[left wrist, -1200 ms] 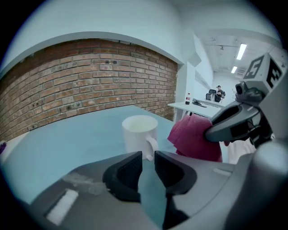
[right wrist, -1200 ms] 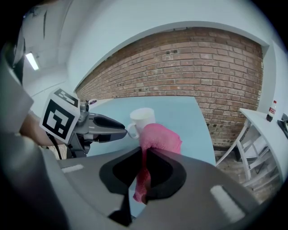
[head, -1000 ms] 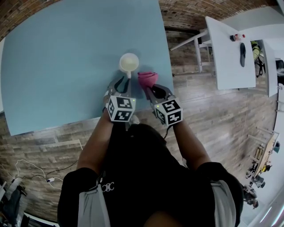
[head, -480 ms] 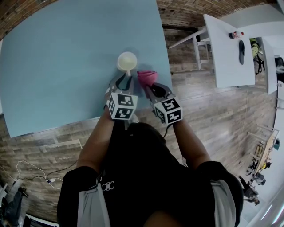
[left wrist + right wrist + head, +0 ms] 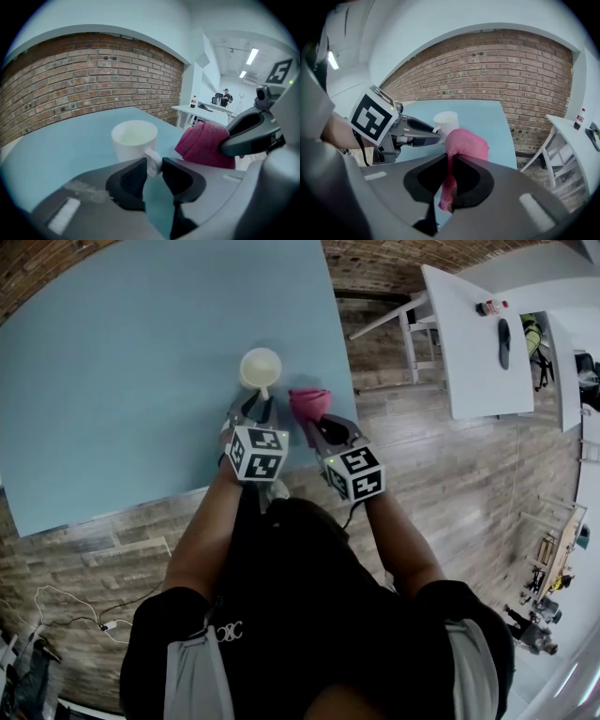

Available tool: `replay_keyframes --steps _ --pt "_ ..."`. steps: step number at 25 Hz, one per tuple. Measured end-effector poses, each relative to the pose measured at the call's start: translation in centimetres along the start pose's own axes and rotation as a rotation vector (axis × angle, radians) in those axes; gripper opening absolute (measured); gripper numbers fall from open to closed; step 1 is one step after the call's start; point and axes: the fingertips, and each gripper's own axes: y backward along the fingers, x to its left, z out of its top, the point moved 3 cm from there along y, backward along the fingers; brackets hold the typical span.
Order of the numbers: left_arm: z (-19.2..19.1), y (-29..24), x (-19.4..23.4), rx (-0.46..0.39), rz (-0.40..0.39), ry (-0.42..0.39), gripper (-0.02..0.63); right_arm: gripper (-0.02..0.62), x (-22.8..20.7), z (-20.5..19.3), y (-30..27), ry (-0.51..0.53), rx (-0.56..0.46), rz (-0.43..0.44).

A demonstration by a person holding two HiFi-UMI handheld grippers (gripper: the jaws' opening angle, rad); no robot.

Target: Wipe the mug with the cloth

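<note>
A white mug (image 5: 261, 367) stands upright on the light blue table (image 5: 141, 362), near its front right corner, with its handle turned toward me. My left gripper (image 5: 255, 407) reaches it from the near side. In the left gripper view its jaws (image 5: 153, 166) close round the mug's handle (image 5: 152, 161), and the mug (image 5: 134, 138) stands just beyond. My right gripper (image 5: 314, 427) is shut on a bunched pink cloth (image 5: 309, 402), held just right of the mug. In the right gripper view the cloth (image 5: 466, 145) hangs out of the jaws (image 5: 451, 164), with the mug (image 5: 446, 122) behind it.
The blue table's right and near edges lie close to both grippers, with wooden floor (image 5: 450, 484) beyond them. White tables (image 5: 473, 343) stand to the right, one with a bottle (image 5: 487, 307) on it. A brick wall (image 5: 93, 70) runs behind the blue table.
My left gripper has moved forward to the mug and its jaws now sit round the handle. The right gripper has kept the cloth beside the mug.
</note>
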Motion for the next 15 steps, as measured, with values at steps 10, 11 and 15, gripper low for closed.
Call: replay_keyframes --steps 10,11,15 --pt "-0.6 0.3 -0.9 0.021 -0.016 -0.037 0.057 0.037 1.1 0.8 -0.6 0.106 0.012 0.034" --pt "-0.7 0.5 -0.9 0.025 -0.022 -0.039 0.052 0.037 1.4 1.1 -0.8 0.122 -0.001 0.041" --pt "-1.4 1.3 -0.3 0.015 -0.036 -0.01 0.029 0.037 2.5 2.0 -1.9 0.188 -0.007 0.043"
